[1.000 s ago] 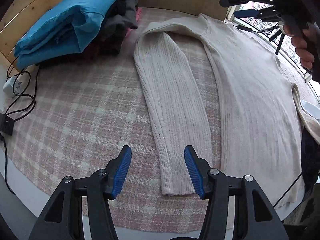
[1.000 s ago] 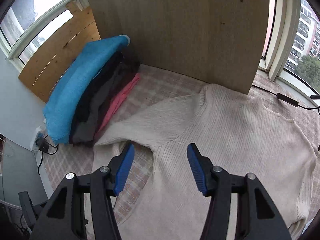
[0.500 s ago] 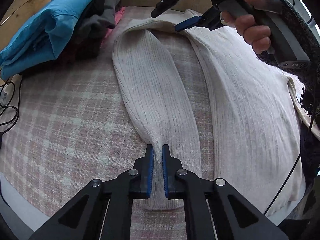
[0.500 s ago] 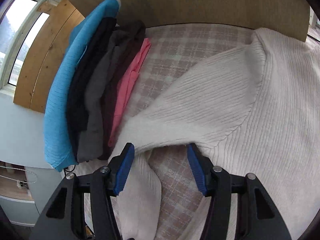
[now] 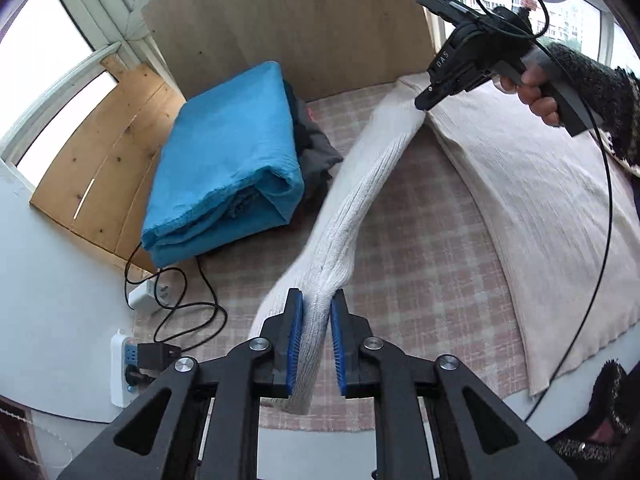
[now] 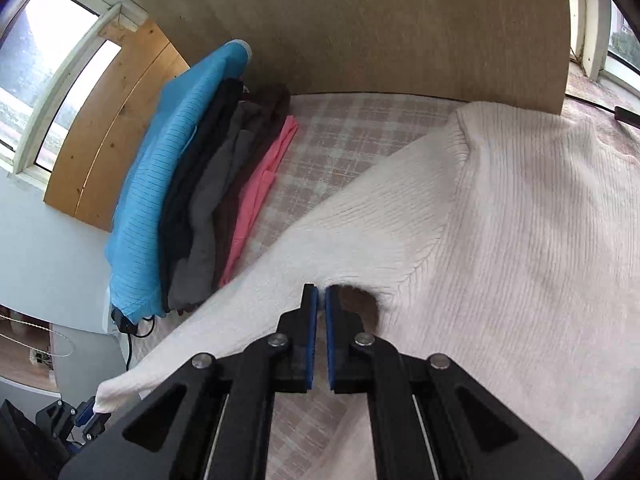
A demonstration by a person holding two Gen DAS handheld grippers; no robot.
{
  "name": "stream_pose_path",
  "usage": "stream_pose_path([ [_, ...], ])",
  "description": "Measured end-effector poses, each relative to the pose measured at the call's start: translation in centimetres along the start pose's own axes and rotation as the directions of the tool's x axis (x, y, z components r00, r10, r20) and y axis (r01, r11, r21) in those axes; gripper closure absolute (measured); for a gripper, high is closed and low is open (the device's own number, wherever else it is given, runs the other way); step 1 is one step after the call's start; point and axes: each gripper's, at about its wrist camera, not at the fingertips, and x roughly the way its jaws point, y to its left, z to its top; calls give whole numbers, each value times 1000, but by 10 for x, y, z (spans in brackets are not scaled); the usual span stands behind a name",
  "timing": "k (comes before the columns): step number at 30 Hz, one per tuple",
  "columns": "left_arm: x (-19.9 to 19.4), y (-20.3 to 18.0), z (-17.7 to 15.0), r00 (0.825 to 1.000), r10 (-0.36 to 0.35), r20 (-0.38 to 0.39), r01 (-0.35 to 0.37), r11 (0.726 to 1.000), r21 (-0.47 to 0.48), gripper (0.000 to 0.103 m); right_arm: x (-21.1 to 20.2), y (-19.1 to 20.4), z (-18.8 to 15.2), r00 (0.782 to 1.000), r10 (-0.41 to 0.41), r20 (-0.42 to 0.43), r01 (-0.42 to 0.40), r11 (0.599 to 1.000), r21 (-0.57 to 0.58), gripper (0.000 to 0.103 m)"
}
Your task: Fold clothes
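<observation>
A cream ribbed sweater lies on the checked cloth; its body shows in the right wrist view. My left gripper is shut on the sleeve near the cuff and holds it lifted off the table. My right gripper is shut on the same sleeve at the armpit, where sleeve meets body. In the left wrist view the right gripper holds the sleeve's upper end raised. The left gripper shows small at the lower left with the cuff.
A stack of folded clothes with a blue top layer sits at the left, also in the right wrist view. A wooden board stands behind. A power strip and cables lie at the left table edge.
The right gripper closed on the sleeve at the armpit. Both grippers lifted the sleeve off the table, stretching it between them. The left gripper rose and tilted up.
</observation>
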Motion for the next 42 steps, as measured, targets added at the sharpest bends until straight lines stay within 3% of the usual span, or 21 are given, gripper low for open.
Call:
stream_pose_path([
  [1, 10, -9, -6, 998, -37, -50, 39, 999, 24, 67, 7, -2, -3, 997, -19, -76, 19, 1000, -4, 94],
  [2, 20, -17, -11, 992, -73, -102, 78, 996, 46, 67, 12, -4, -5, 990, -35, -138, 34, 999, -11, 90],
  [3, 25, -22, -19, 988, -85, -130, 93, 994, 58, 67, 7, -2, -7, 990, -36, -137, 34, 999, -21, 90],
  [6, 40, -11, -30, 981, -127, -148, 125, 992, -20, 67, -6, 6, -10, 990, -43, -131, 36, 998, -53, 89],
  [10, 62, 20, -35, 977, -150, -152, 125, 979, -162, 61, -5, 30, 8, 996, -60, -73, 53, 994, -99, 62],
  [14, 98, 23, -36, 964, -186, -191, 147, 969, -198, 61, 28, 47, 34, 990, -126, -68, 118, 986, -116, 62],
  [17, 112, 12, -38, 965, -164, -205, 134, 979, -155, 61, 55, 51, 51, 978, -182, -99, 171, 980, -105, 62],
  [21, 110, 5, -37, 972, -163, -170, 142, 982, -126, 61, 91, 55, 55, 953, -265, -147, 248, 961, -121, 62],
  [23, 109, 1, -39, 973, -172, -151, 158, 982, -106, 68, 104, 58, 56, 938, -304, -166, 284, 949, -135, 60],
  [24, 108, 0, -39, 970, -192, -146, 178, 979, -103, 85, 106, 62, 56, 931, -324, -168, 301, 942, -148, 59],
  [25, 107, -1, -39, 967, -212, -142, 199, 975, -100, 95, 108, 66, 56, 923, -346, -170, 320, 933, -165, 57],
  [28, 105, 4, -37, 958, -257, -129, 244, 964, -106, 98, 113, 76, 52, 898, -413, -153, 372, 897, -237, 61],
  [29, 99, 12, -35, 955, -275, -108, 261, 957, -127, 98, 112, 77, 52, 896, -421, -143, 379, 892, -246, 73],
  [31, 85, 29, -30, 957, -283, -61, 271, 950, -157, 99, 102, 67, 56, 931, -336, -144, 310, 934, -175, 93],
  [33, 63, 51, -23, 968, -251, -6, 246, 953, -175, 99, 86, 52, 63, 970, -207, -130, 200, 978, -62, 93],
  [35, 39, 73, -13, 976, -213, 45, 217, 958, -189, 99, 67, 35, 65, 992, -96, -87, 99, 995, 23, 96],
  [37, 19, 84, -3, 974, -206, 91, 219, 960, -173, 99, 49, 20, 64, 999, -5, -34, 8, 997, 83, 96],
  [40, -6, 76, 11, 963, -226, 144, 243, 964, -113, 99, 23, -3, 62, 992, 119, 51, -126, 979, 158, 96],
  [42, -19, 53, 17, 957, -244, 159, 255, 966, -53, 99, 12, -11, 55, 988, 131, 76, -142, 976, 164, 96],
])
